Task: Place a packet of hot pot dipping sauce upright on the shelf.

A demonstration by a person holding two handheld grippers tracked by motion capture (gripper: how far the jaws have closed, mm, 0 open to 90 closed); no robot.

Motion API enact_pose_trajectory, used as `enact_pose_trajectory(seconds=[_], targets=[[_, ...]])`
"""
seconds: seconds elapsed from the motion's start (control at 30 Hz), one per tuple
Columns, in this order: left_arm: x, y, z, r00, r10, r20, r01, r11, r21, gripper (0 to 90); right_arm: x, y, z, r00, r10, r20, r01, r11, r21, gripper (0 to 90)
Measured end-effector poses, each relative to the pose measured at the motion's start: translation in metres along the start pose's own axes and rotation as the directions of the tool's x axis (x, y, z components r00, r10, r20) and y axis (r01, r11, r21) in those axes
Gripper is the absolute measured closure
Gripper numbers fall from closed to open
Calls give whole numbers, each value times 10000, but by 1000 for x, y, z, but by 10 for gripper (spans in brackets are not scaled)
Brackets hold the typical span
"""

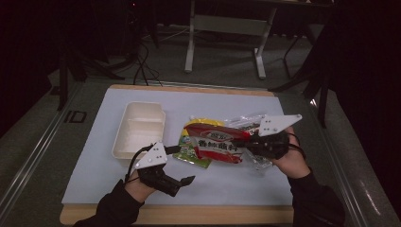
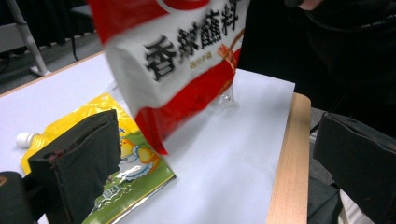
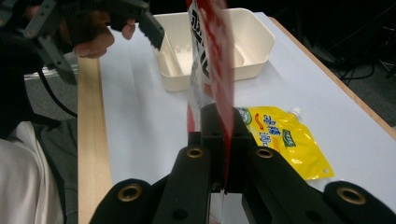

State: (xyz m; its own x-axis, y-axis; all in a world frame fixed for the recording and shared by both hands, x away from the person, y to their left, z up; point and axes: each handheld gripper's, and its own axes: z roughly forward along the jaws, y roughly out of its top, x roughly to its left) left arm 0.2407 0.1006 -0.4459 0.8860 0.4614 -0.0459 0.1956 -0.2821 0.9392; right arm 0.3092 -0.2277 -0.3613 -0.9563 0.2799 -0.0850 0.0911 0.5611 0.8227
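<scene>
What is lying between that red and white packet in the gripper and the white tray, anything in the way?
Nothing visible blocks it. The right gripper holds the red and white packet above the yellow-green pouch; the table between them and the white tray is bare. The open left gripper sits nearer the person.

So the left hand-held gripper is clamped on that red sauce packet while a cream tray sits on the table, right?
No, the right hand-held gripper clamps the red sauce packet, as the right gripper view shows; the cream tray does sit on the table.
</scene>
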Motion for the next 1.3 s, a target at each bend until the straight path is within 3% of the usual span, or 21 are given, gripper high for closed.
enact_pose_trajectory(seconds=[0.63,1.0,1.3], targets=[[-20,-38,-2,9991,272,-314,-271,9996,50,20,-14,16,16,9999,-162,-20,162,9999,-11,900],[-24,-59,1,9991,105,-411,-100,9999,123,21,-29,33,36,9998,-157,-78,156,9999,-51,900],[-23,-66,4,9984,317,-475,-305,9992,248,21,-42,44,54,9999,-52,-160,49,9998,-187,900]])
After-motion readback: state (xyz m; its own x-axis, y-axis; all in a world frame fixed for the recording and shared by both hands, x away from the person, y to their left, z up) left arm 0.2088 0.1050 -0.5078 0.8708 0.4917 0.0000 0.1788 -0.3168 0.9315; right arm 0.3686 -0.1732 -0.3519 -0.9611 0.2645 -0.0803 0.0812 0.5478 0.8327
